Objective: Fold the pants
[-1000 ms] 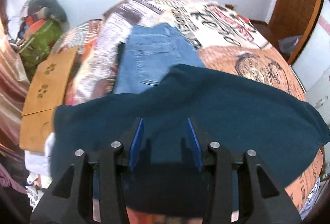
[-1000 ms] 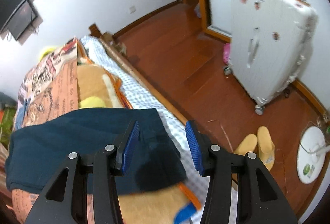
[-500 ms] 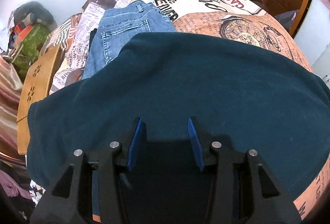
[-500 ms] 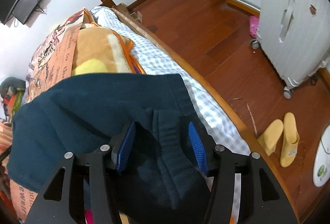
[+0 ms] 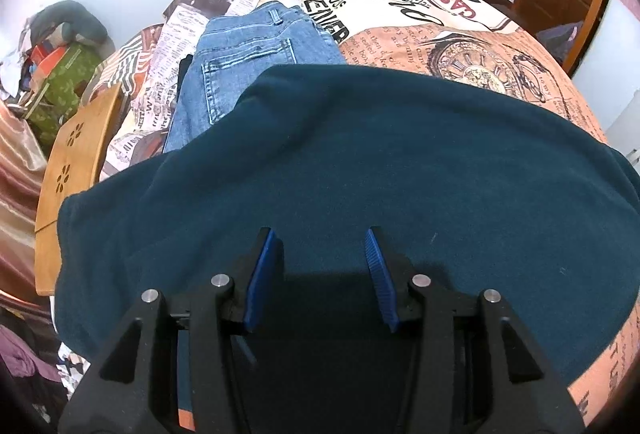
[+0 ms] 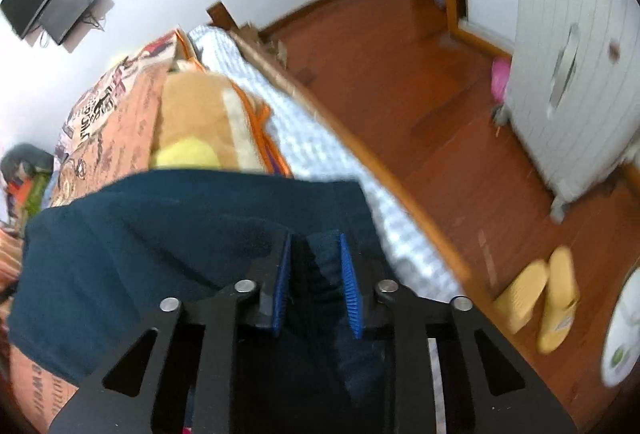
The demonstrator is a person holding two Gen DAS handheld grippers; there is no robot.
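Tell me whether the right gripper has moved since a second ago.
Yes. The right gripper has come down closer to the dark teal pants; against the white suitcase, the view has tilted lower, and its fingers have closed on the fabric.

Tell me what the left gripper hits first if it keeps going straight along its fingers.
Most likely the dark teal pants. The left gripper points down at that cloth with its pads apart and nothing between them; no other object shows in that line. How near the cloth lies is unclear.
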